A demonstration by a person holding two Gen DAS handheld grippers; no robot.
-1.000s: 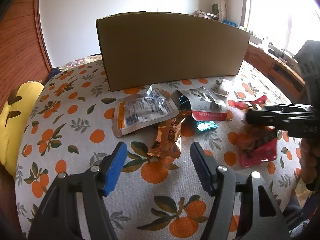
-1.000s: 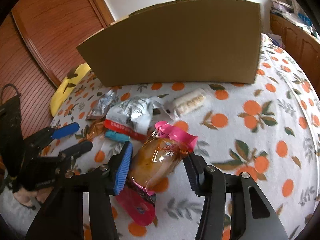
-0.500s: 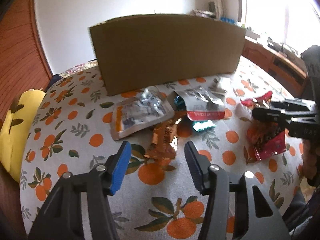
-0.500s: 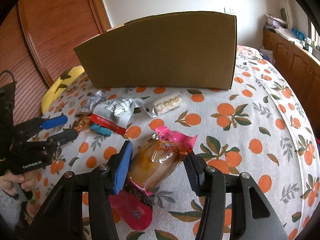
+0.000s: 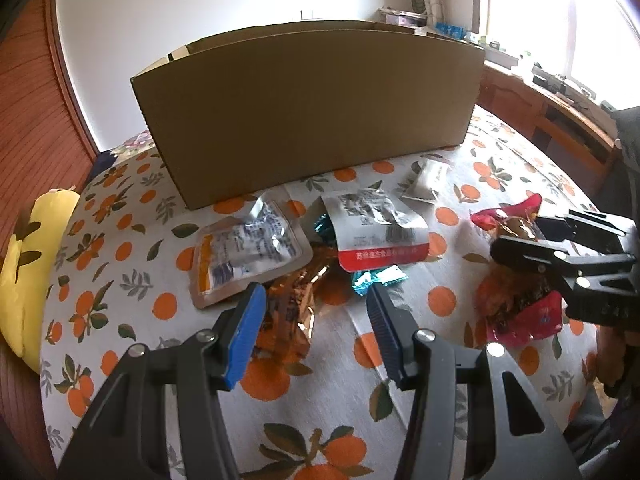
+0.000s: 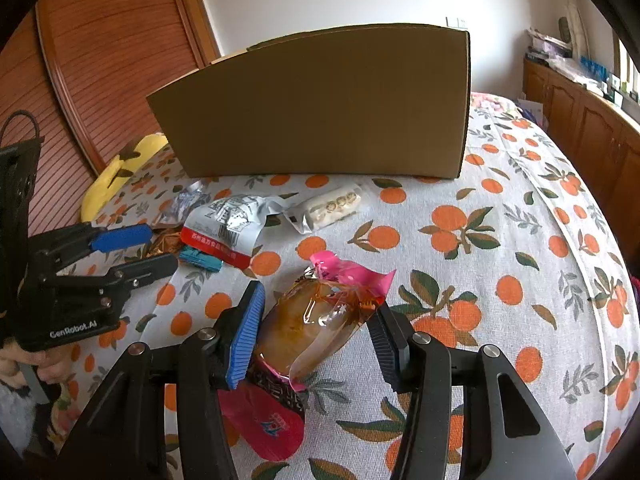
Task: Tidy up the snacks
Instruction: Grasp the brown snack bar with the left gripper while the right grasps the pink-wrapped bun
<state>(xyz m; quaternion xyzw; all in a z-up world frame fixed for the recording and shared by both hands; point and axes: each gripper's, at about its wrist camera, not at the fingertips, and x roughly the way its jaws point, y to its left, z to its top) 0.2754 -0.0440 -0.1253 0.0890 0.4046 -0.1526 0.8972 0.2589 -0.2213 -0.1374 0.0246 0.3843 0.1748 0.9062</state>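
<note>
Two grippers in view over the orange-print tablecloth (image 6: 500, 240); what lies under the cloth cannot be told.

Right gripper (image 6: 316, 332): jaws partly closed on a clear-and-pink snack pouch (image 6: 316, 320) with brown contents. The pouch sits between the fingers, its pink sealed end sticking out ahead of the tips, its dark-and-pink tail hanging below the blue left pad (image 6: 246, 336). Contact on the left pad is visible; contact on the right finger looks likely but is less clear. Left wrist view shows the same pouch (image 5: 516, 300) carried off the cloth.

Left gripper (image 5: 316, 328): jaws wide apart, holding nothing. An orange foil snack (image 5: 292, 308) lies on the cloth just ahead of and between the fingertips, nearer the left blue pad (image 5: 246, 336).

Just beyond: a teal wrapper (image 5: 378, 278) to the right of the orange foil, a silver pouch with an orange edge (image 5: 248, 254) to the left, and a white pouch with a red band (image 5: 376, 228) partly over the teal one. Farther right, a small clear pack of pale round pieces (image 6: 332, 208).

Far: a large open cardboard box (image 5: 312, 112) standing upright on the cloth behind all the snacks. A yellow cushion (image 5: 28, 272) at the far-left edge.
</note>
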